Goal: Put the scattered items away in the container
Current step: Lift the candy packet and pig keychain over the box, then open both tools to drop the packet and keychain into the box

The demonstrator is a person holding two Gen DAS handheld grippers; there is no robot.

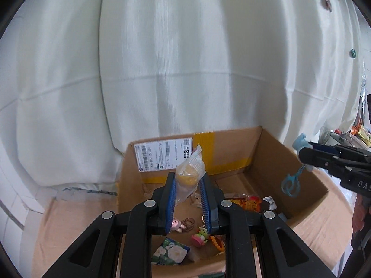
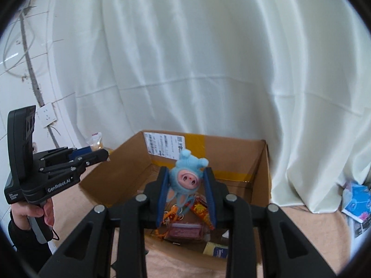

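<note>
My left gripper (image 1: 187, 178) is shut on a clear packet with a yellow cake (image 1: 189, 173) and holds it above the open cardboard box (image 1: 231, 153). My right gripper (image 2: 186, 173) is shut on a blue plush pig keychain (image 2: 185, 180) above the same box (image 2: 262, 180); in the left wrist view the plush (image 1: 300, 142) sticks out past the fingers and its blue ring (image 1: 291, 185) hangs below. The left gripper also shows in the right wrist view (image 2: 102, 154), at the box's left side. Several small toys and snack packets (image 1: 199, 237) lie on the box floor.
The box stands on a peach cloth (image 1: 76, 220) against a white curtain (image 1: 185, 58). A blue and white tissue pack (image 2: 356, 202) lies on the floor at the right. A wall socket (image 2: 46, 114) and a cable are at the left.
</note>
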